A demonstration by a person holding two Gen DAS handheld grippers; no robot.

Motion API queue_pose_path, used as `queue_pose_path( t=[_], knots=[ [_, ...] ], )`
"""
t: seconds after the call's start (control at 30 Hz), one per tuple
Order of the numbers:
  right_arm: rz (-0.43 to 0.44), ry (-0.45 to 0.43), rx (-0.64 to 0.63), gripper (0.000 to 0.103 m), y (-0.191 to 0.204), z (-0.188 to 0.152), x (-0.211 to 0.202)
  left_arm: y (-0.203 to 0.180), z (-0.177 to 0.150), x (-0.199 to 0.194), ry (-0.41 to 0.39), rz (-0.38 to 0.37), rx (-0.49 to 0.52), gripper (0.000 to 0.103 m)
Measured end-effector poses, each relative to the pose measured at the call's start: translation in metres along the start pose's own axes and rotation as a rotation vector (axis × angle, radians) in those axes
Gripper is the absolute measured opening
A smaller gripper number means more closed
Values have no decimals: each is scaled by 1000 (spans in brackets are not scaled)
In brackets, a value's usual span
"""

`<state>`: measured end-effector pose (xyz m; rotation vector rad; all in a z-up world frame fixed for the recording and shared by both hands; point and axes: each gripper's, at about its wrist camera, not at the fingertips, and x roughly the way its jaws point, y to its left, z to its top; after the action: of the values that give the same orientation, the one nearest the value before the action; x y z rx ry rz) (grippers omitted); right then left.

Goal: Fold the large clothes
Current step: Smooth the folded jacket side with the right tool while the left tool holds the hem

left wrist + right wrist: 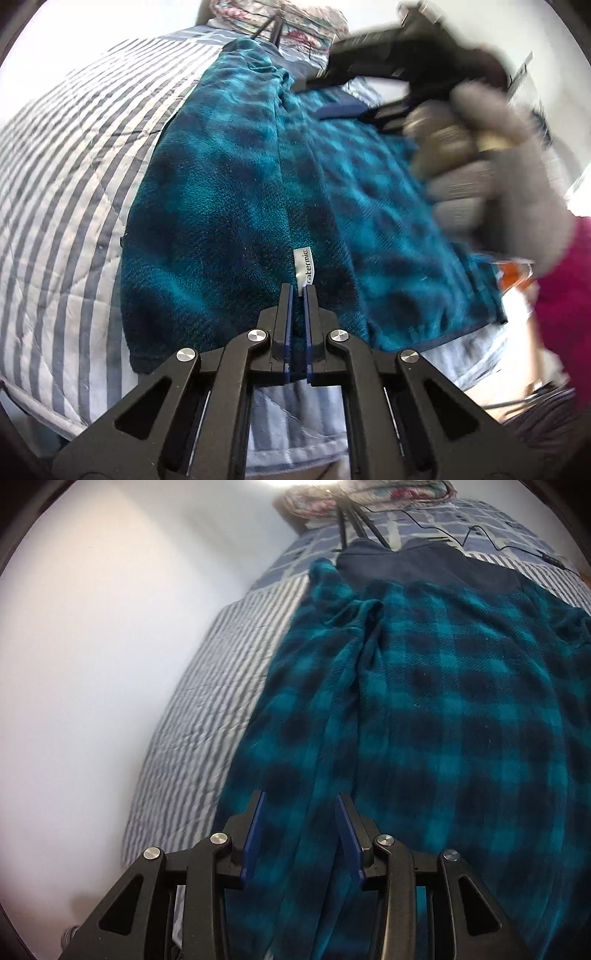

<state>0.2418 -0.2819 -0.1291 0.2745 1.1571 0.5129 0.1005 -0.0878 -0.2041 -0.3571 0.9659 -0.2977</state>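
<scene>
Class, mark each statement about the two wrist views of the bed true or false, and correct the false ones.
1. The fleece garment is red plaid. False: teal and dark checks.
2. The left hand-held gripper is nearly shut at a white label. True.
3. The right hand-held gripper is shut tight. False: its jaws are apart over the fleece.
4. The bedcover has stripes. True.

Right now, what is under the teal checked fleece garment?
The teal checked fleece garment lies on a striped quilt that shows beside it and continues into blue patchwork at the far end. What the quilt looks like directly beneath the fleece is covered.
</scene>
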Motion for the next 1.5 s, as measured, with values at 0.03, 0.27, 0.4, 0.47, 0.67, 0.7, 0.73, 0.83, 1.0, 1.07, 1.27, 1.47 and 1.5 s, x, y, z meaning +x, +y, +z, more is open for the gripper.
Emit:
queue_pose_path(
  t=[0.03,0.27,0.4,0.47,0.67,0.7,0.73,0.83,1.0,1.07,1.27,1.47,1.5],
  knots=[
    [-5,1,-3,41,-1,4,5,0,1,-4,-7,-10,-11,2],
    [-27,-27,0,41,-8,32,35,-13,8,-20,-45,-51,12,2],
    [-31,-7,33,30,-18,40,51,-27,8,-19,-53,-44,71,2],
    [-2,0,37,16,-21,41,54,-33,7,-19,-51,-50,93,2],
    [124,-69,83,4,-30,45,25,-40,4,-18,-50,-54,152,1],
    [124,-80,86,4,-33,44,21,-39,3,-11,-28,-50,156,1],
    [106,-77,83,4,-36,43,21,-37,0,0,6,-51,156,1],
    [3,-39,49,4,-40,32,37,-32,-9,14,40,-28,154,1],
    [-138,-39,-61,24,-20,25,28,-28,-11,0,62,-61,162,13],
    [-185,-85,-136,26,-4,20,9,-26,-11,-18,41,-101,155,20],
    [-42,-90,-263,26,35,-19,-20,-7,3,-57,-92,-18,144,20],
    [-119,16,-327,26,25,-72,-2,36,16,-21,-33,137,65,20],
    [-132,29,-331,26,24,-79,-1,42,10,-9,14,158,70,20]
  ],
)
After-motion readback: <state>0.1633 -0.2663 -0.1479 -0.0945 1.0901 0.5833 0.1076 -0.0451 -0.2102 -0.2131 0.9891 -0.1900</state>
